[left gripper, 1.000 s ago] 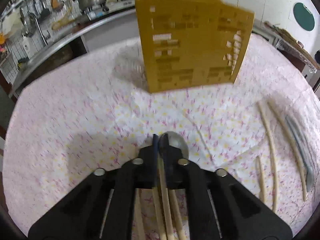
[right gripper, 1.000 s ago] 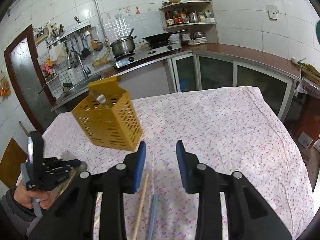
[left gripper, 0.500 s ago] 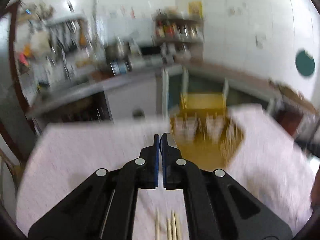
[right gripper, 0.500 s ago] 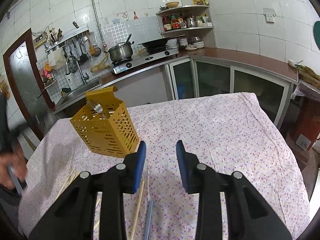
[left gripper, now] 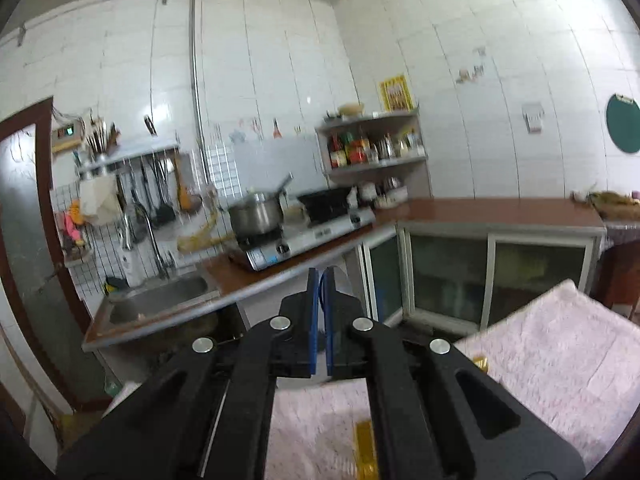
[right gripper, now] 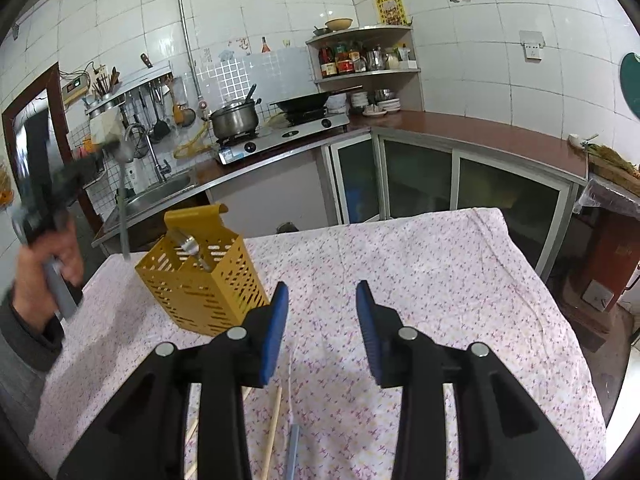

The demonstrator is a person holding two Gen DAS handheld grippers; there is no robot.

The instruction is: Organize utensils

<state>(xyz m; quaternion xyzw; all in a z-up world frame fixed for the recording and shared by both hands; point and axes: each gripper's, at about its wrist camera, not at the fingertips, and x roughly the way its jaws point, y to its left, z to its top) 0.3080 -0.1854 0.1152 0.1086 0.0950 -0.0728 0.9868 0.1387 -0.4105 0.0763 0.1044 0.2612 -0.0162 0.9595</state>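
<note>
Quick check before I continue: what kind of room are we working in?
A home kitchen, by the look of it: a gas stove with a pot, a sink with hanging utensils above, and a cloth-covered table.

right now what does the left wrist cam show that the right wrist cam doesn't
Only the left wrist view: the left gripper seen from behind with its pads pressed together, and just slivers of the yellow holder below it.

Only the right wrist view: the whole holder with a fork in it, the spoon hanging from the raised left gripper, the right gripper opening with nothing between its jaws, and a chopstick on the cloth.

Both: the floral cloth, the pot on the stove, and the sink.
</note>
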